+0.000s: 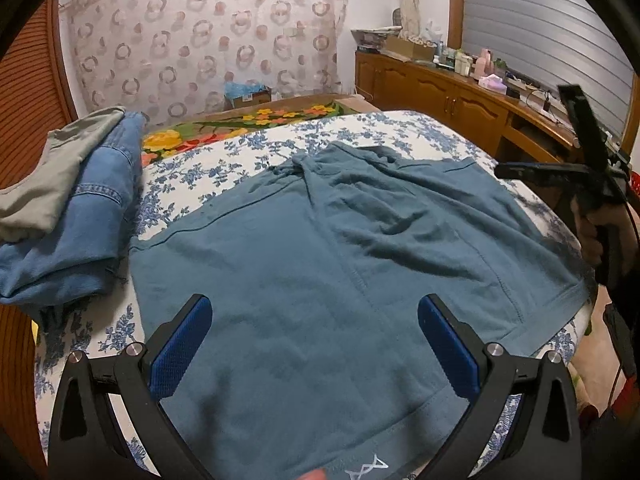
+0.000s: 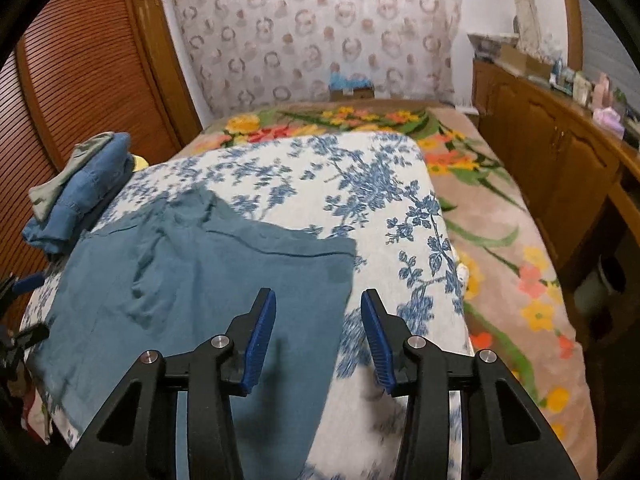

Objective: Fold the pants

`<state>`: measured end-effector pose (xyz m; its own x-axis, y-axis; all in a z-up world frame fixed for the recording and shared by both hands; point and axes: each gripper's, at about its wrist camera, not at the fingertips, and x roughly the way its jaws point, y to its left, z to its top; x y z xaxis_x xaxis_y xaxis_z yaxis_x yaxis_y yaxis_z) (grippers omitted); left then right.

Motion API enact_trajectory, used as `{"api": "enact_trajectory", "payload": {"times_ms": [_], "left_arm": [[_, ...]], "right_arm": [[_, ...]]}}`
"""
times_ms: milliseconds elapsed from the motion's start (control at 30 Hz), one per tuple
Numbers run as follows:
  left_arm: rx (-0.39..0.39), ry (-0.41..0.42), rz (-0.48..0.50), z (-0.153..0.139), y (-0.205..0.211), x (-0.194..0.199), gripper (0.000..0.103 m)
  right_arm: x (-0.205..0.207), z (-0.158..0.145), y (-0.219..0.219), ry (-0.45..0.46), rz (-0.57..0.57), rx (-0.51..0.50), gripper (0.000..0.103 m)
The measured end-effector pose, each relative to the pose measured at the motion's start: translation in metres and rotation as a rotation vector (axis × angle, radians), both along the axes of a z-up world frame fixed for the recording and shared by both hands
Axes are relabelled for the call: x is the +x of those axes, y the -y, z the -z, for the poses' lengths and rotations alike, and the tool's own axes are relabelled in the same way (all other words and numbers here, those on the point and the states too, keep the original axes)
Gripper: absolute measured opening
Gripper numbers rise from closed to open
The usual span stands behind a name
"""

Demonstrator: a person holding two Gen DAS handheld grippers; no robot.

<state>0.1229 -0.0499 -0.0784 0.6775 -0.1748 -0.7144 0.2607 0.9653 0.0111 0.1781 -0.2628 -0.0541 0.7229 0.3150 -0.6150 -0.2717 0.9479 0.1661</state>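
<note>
We see the teal pants (image 1: 320, 248) lying spread on the blue-flowered white sheet (image 1: 248, 148) of a bed, rumpled near the far middle, with a printed white mark at the near hem. The left gripper (image 1: 314, 344) hangs over the near part of the pants with its blue pads (image 1: 180, 348) set wide, nothing between them. In the right wrist view the right gripper (image 2: 318, 336) sits above the right edge of the pants, its jaws partly apart and holding nothing; the cloth's edge and bare sheet show in the gap. From the left view we also see that gripper at the far right, held by a hand (image 1: 596, 236). A folded stack of denim (image 1: 80, 216) with a grey garment (image 1: 52, 176) on top rests on the left side of the bed. A wooden cabinet (image 1: 440, 92) stands to the right.
</note>
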Motion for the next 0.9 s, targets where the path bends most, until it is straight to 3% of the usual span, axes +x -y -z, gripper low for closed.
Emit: {"api": "enact_trajectory", "payload": {"times_ms": [200,367,567,667,767,900], "left_arm": [[0.011,-0.036,-0.003,0.012,-0.001,0.005,0.103],[0.016,-0.055,-0.007,0.019,-0.001,0.008,0.103],[0.026,-0.078,-0.007,0.028,-0.001,0.012,0.103],[0.029,-0.088,-0.009,0.033,-0.001,0.013,0.103],[0.027,-0.102,-0.011,0.036,-0.002,0.016,0.103],[0.040,-0.104,-0.005,0.039,0.000,0.016,0.103]], "right_arm": [[0.025,-0.002,0.009,-0.073,0.024,0.027,0.038],[0.031,-0.007,0.013,-0.074,0.021,0.041,0.034],[0.036,-0.008,0.016,-0.096,-0.039,0.088,0.009],[0.028,-0.013,0.024,-0.060,-0.048,0.092,0.003],[0.019,-0.028,0.037,0.013,0.011,0.087,0.003],[0.014,-0.038,0.049,0.036,0.103,0.015,0.002]]}}
